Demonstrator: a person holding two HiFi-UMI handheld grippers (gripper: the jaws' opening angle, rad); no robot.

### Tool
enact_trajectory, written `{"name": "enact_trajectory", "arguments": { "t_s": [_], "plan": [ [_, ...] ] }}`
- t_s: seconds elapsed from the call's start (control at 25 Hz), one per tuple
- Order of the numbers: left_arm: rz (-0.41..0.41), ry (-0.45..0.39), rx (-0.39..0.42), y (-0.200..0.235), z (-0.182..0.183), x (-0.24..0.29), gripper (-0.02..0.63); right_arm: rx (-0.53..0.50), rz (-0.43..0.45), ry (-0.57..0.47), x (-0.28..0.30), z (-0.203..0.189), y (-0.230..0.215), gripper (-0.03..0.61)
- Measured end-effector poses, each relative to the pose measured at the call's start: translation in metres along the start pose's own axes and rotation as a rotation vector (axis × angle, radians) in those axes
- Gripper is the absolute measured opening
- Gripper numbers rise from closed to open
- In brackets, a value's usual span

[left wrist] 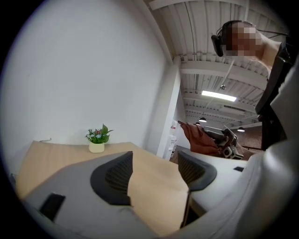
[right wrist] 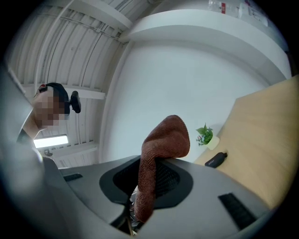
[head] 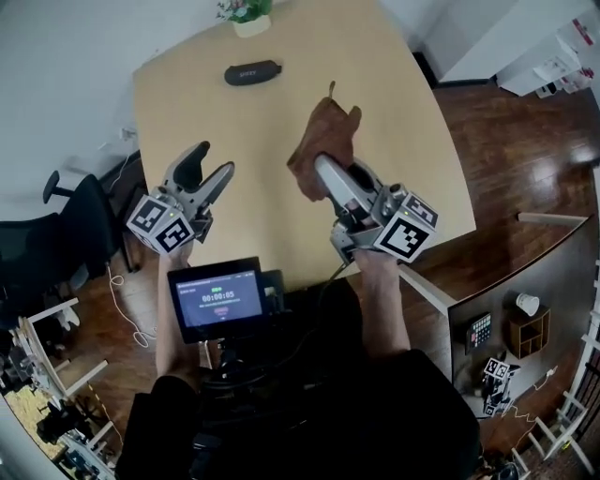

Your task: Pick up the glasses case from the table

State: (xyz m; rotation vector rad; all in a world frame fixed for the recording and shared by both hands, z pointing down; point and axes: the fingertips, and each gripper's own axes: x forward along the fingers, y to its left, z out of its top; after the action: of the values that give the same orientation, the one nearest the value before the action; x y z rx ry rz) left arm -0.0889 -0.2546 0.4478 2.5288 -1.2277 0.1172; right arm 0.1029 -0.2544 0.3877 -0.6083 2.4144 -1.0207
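Note:
The dark glasses case [head: 253, 71] lies near the far end of the light wooden table [head: 412, 112]; the right gripper view shows the case [right wrist: 216, 159] small and distant. My left gripper [head: 215, 161] hovers over the table's near left part, well short of the case. It is open, with only table top between its pads [left wrist: 114, 177]. My right gripper [head: 325, 175] is over the near middle of the table, shut on a brown cloth [head: 323, 141]. The cloth [right wrist: 163, 140] stands up from between the jaws and droops over one finger.
A small potted plant [head: 246, 14] stands at the table's far edge, behind the case. A screen with a timer [head: 217, 298] sits in front of the person's chest. A black office chair [head: 80, 220] stands left of the table, and a dark partition [head: 525, 291] to the right.

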Motion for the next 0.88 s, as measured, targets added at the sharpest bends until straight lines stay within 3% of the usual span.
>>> {"name": "enact_trajectory", "arguments": {
  "t_s": [0.32, 0.64, 0.88],
  "plan": [
    [0.001, 0.121, 0.094, 0.042, -0.028, 0.071, 0.337, 0.042, -0.035, 0.012, 0.001, 0.010, -0.048, 0.066],
    [0.081, 0.313, 0.233, 0.135, -0.061, 0.143, 0.368, 0.035, -0.099, 0.016, -0.013, 0.021, -0.078, 0.066],
    [0.087, 0.475, 0.407, 0.194, -0.083, 0.194, 0.371, 0.049, -0.149, 0.027, -0.025, 0.020, -0.100, 0.066]
  ]
}}
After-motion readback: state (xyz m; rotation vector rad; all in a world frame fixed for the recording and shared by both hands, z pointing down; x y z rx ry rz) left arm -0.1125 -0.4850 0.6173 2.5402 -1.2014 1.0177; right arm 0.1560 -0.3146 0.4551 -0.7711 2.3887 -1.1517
